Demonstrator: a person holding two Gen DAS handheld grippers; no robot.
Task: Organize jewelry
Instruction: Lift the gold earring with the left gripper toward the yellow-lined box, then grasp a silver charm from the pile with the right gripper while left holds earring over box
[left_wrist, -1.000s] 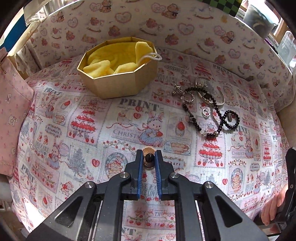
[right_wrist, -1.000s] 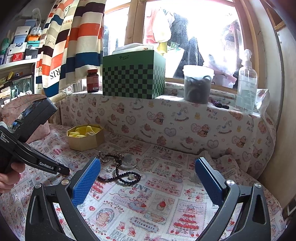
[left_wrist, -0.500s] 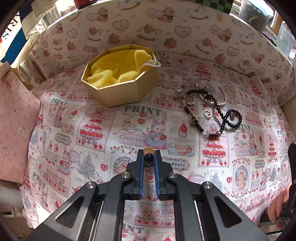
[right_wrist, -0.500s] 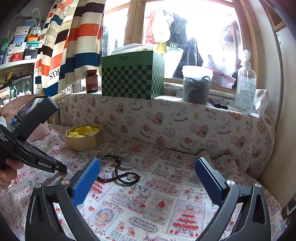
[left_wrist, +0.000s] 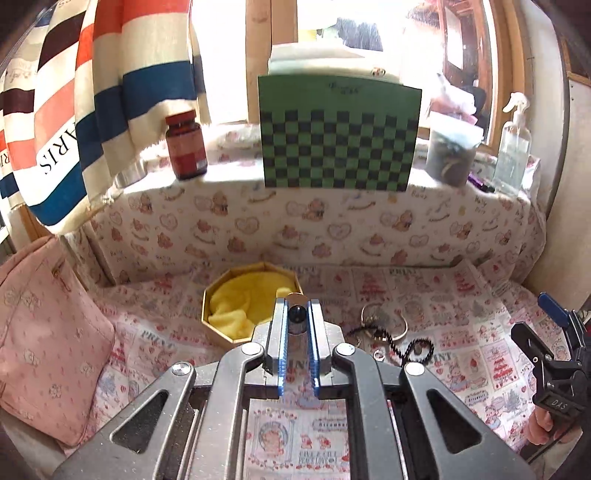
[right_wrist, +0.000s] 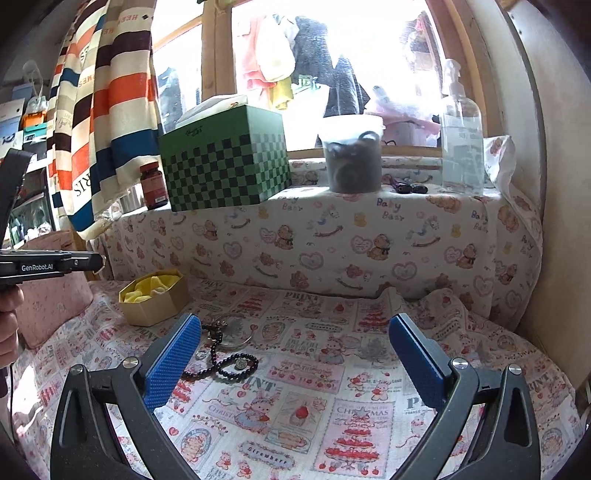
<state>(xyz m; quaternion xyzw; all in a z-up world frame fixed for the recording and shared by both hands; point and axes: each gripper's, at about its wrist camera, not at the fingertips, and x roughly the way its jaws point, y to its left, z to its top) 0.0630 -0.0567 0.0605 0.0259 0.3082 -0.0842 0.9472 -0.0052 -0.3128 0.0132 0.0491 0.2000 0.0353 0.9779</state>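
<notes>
My left gripper (left_wrist: 297, 314) is shut on a small ring with a dark bead (left_wrist: 296, 312) and holds it in the air, level, in front of the octagonal box (left_wrist: 221, 332) lined with yellow cloth (left_wrist: 251, 295). The left gripper shows from the side in the right wrist view (right_wrist: 98, 261), above and left of the box (right_wrist: 155, 299). A pile of jewelry lies on the cloth: a black bead necklace (right_wrist: 229, 363), a silver bangle (left_wrist: 386, 323) and small rings. My right gripper (right_wrist: 295, 354) is open and empty, low over the cloth just behind the pile.
A pink pouch (left_wrist: 48, 332) lies at the left. A padded ledge (right_wrist: 332, 240) behind holds a checkered green box (right_wrist: 225, 162), a brown bottle (left_wrist: 185, 146), a dark tub (right_wrist: 352, 155) and a clear pump bottle (right_wrist: 461, 136). A striped curtain (left_wrist: 92, 92) hangs at the left.
My left gripper has lifted and tilted up from looking down at the cloth to level, still holding the ring. The right gripper has hardly moved.
</notes>
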